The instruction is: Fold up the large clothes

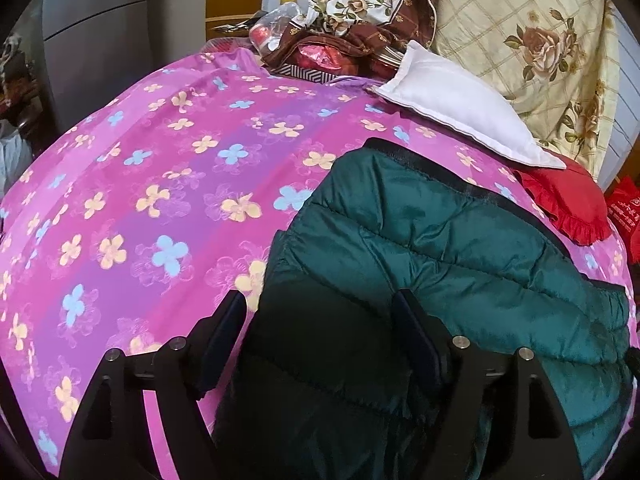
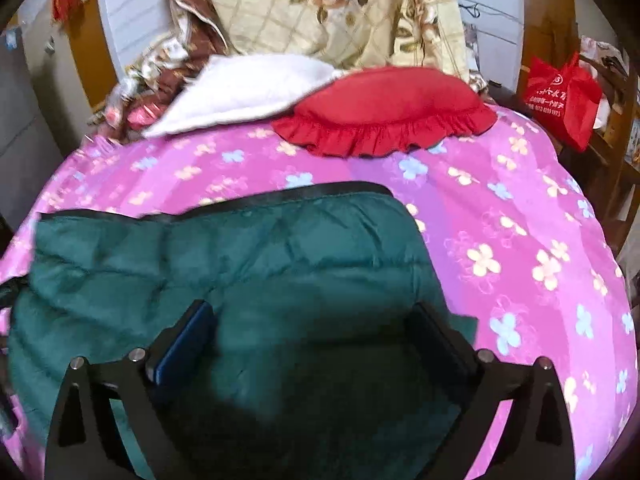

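Black fingers of the left gripper (image 1: 320, 312) filled the near edge of the left wrist view, spread wide and pinching nothing. Between them lay the near left part of a dark green quilted jacket (image 1: 440, 240), already folded into a thick bundle, with a black trim strip along its far edge. It rested on a pink bedspread (image 1: 160, 200) printed with yellow and blue flowers. Beyond the jacket, to the far right, sat a white pillow (image 1: 452, 100) and a red frilled cushion (image 1: 560, 200), touching each other. A cream quilt with roses (image 1: 540, 40) rose behind them.

Seen from the right wrist, the right gripper (image 2: 316, 320) also stood spread, its 2 fingers over the jacket (image 2: 260, 248) without squeezing it. The view was slightly blurred. Pink bedspread (image 2: 520, 220) stretched away to the right. At the far side lay the red cushion (image 2: 384, 108), overlapping the white pillow (image 2: 240, 88) on its left. A red shopping bag (image 2: 560, 96) hung at the far right, off the bed.
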The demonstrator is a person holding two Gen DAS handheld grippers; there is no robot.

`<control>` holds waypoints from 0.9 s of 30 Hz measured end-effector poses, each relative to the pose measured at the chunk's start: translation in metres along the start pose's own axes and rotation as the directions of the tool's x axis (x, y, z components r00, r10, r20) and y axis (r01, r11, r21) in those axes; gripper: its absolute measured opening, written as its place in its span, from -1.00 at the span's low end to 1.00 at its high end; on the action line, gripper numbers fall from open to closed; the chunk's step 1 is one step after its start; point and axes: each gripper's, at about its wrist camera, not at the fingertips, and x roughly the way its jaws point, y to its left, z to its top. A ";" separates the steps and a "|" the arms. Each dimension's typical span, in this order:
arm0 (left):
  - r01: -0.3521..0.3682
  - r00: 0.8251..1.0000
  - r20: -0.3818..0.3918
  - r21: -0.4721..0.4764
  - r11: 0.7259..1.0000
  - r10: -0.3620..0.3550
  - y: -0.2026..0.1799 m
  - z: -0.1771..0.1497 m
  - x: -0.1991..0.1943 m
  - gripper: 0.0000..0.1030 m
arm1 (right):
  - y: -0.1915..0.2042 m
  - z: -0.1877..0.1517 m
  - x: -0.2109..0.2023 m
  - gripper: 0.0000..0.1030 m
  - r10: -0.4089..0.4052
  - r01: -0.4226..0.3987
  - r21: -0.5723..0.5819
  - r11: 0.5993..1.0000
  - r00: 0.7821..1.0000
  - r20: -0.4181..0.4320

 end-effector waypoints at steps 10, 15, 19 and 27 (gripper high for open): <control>-0.002 0.999 0.053 0.057 0.998 -0.001 0.009 -0.023 -0.046 0.11 | -0.003 -0.041 -0.024 0.95 -0.033 0.031 -0.023 0.999 0.998 -0.052; 0.009 0.998 0.054 0.077 0.997 -0.013 0.014 -0.038 -0.064 0.11 | -0.009 -0.041 -0.035 0.92 -0.029 0.029 0.025 0.999 0.999 -0.016; 0.036 0.998 0.051 0.072 0.997 -0.040 0.020 -0.049 -0.073 0.11 | -0.009 -0.046 -0.072 0.92 0.004 -0.006 0.051 0.999 0.999 0.043; 0.054 0.998 0.024 0.038 0.998 -0.055 0.031 -0.066 -0.076 0.11 | -0.003 -0.079 -0.070 0.92 -0.024 0.024 -0.005 1.000 0.999 -0.036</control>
